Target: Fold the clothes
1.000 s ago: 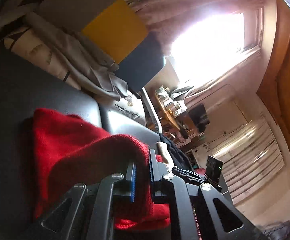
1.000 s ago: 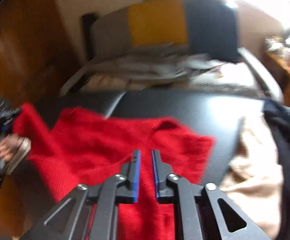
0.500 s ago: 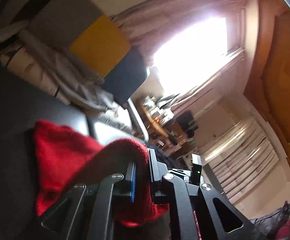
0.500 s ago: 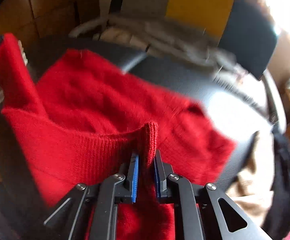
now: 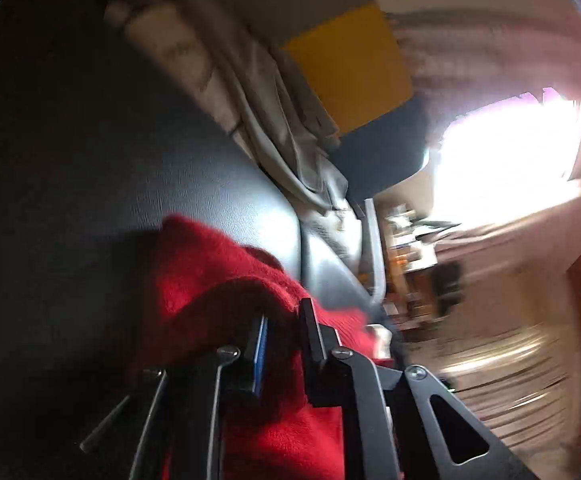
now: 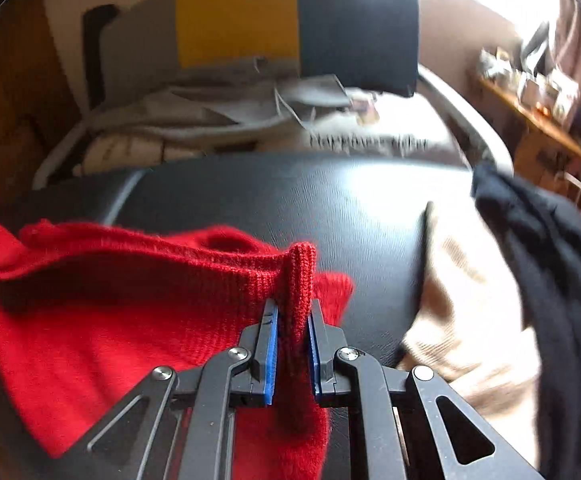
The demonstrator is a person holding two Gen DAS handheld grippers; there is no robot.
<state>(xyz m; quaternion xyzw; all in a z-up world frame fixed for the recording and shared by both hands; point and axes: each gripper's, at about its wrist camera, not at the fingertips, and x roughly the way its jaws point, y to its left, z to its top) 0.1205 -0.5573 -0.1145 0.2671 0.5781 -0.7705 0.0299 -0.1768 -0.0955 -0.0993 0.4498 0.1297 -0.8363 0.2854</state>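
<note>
A red knit sweater (image 6: pixel 110 312) lies partly on a black leather surface (image 6: pixel 330 208). My right gripper (image 6: pixel 293 316) is shut on a ribbed edge of the red sweater, a fold of it standing up between the blue pads. In the left wrist view the left gripper (image 5: pixel 284 320) is shut on another edge of the same red sweater (image 5: pixel 210 276), which drapes over the fingers above the black surface (image 5: pixel 90 160). The far left corner of the sweater in the right wrist view is lifted.
A beige garment (image 6: pixel 462 320) and a dark navy garment (image 6: pixel 550 280) lie at the right of the black surface. Behind it stands a chair with grey, yellow and dark cushions (image 6: pixel 234 16) piled with pale clothes (image 6: pixel 210 120). A cluttered wooden shelf (image 6: pixel 538 92) stands at the right.
The right gripper closed on the sweater's ribbed edge and now holds it lower and nearer the black surface. The left gripper, still holding its edge, has swung and tilted; the view blurred.
</note>
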